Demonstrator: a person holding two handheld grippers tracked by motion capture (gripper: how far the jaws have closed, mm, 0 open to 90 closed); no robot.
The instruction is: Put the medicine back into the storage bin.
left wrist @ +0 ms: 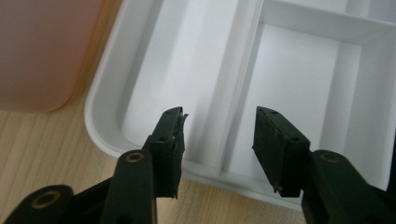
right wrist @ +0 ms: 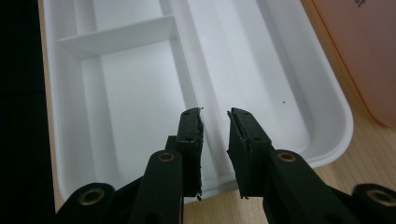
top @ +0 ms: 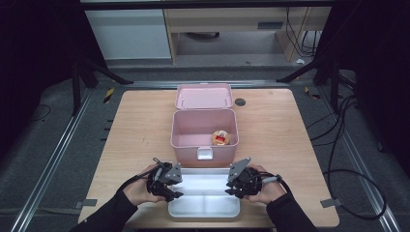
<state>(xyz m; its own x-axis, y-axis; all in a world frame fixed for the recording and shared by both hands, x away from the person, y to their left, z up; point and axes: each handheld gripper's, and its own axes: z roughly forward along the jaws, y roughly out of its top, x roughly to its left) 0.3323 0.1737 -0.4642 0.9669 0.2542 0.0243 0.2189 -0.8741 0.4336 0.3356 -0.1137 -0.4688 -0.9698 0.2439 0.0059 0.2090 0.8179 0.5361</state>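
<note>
Lab/test rig w/ office bits: wooden table (top: 285, 145) sitting betw. metal floor rails (top: 53, 159), black stands (top: 80, 77), cables (top: 348, 159) trailing, desk (top: 232, 24) behind.

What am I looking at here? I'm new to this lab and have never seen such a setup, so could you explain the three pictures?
No robot is present: a person holds a pair of hand-operated tongs in each hand. The high view looks down on a wooden table. The left tongs and right tongs sit at either end of a white divided tray near the table's front edge. Behind the tray stands a pink box with its lid flipped open, and a small round orange and red item lies inside; what it is I cannot tell.

The other two pictures come from cameras mounted on the tongs, looking along their black jaws. In both, the jaws are apart and straddle an inner divider wall of the tray. Nothing is held in either.
</note>
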